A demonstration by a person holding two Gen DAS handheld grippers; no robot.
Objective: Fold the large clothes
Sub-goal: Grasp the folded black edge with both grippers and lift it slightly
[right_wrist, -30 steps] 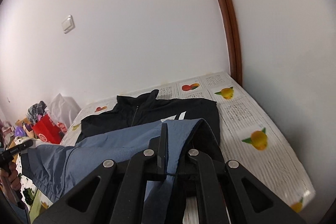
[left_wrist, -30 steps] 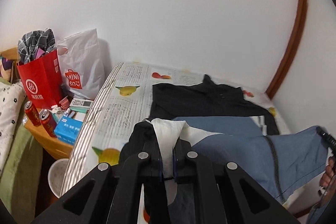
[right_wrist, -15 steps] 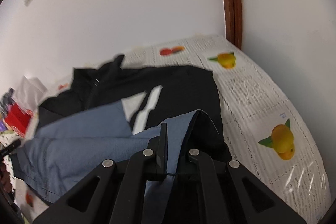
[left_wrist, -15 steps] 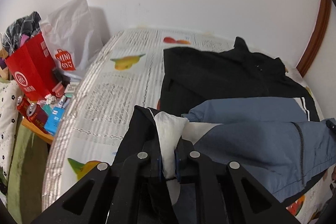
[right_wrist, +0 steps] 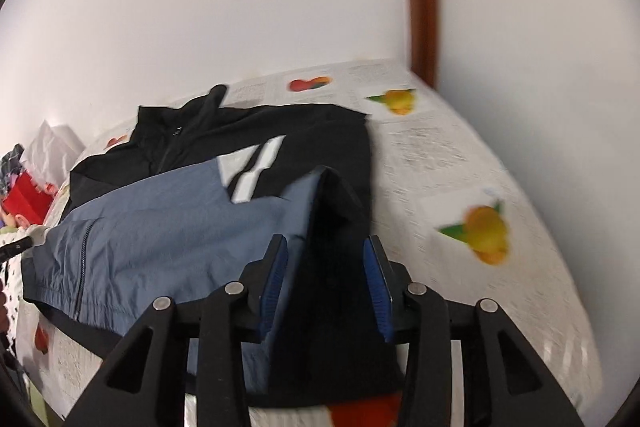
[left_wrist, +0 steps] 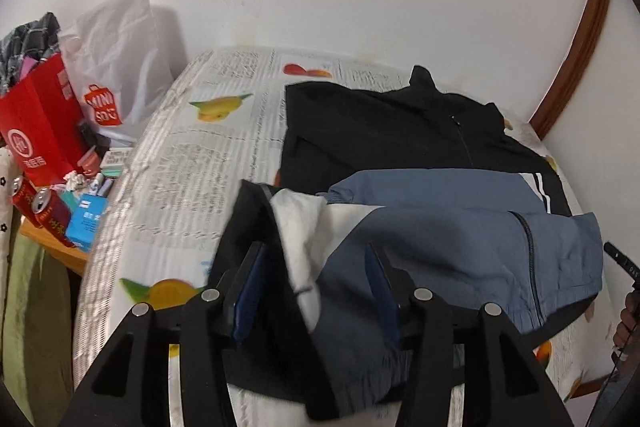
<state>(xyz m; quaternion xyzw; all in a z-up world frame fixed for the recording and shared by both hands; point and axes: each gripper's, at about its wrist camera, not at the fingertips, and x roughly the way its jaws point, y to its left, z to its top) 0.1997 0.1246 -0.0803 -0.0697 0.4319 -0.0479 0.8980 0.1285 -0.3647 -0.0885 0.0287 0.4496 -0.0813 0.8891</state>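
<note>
A black and blue zip jacket (left_wrist: pixel 460 239) lies on the bed, its lower half folded up over the black chest. The jaws of my left gripper (left_wrist: pixel 316 255) are opening. The jacket's folded edge with white lining (left_wrist: pixel 304 227) lies loose between the pads, which do not pinch it. In the right wrist view the jacket (right_wrist: pixel 160 227) spreads to the left. The jaws of my right gripper (right_wrist: pixel 326 247) are also opening, and a black and blue fold sits between the blue pads (right_wrist: pixel 276 275) without being squeezed.
The bed (left_wrist: pixel 192 167) has a sheet printed with fruit and text and stands against white walls, with a brown door frame (left_wrist: pixel 576 39) in the corner. To the left, a small table holds a red paper bag (left_wrist: pixel 40 123), a white shopping bag (left_wrist: pixel 116 67), cans (left_wrist: pixel 44 211) and a blue box (left_wrist: pixel 86 219). A hand (left_wrist: pixel 628 315) shows at the right edge.
Both grippers came down toward the bed, laying the jacket's lower edge over its upper half. Both pairs of jaws, shut on fabric before, now stand apart.
</note>
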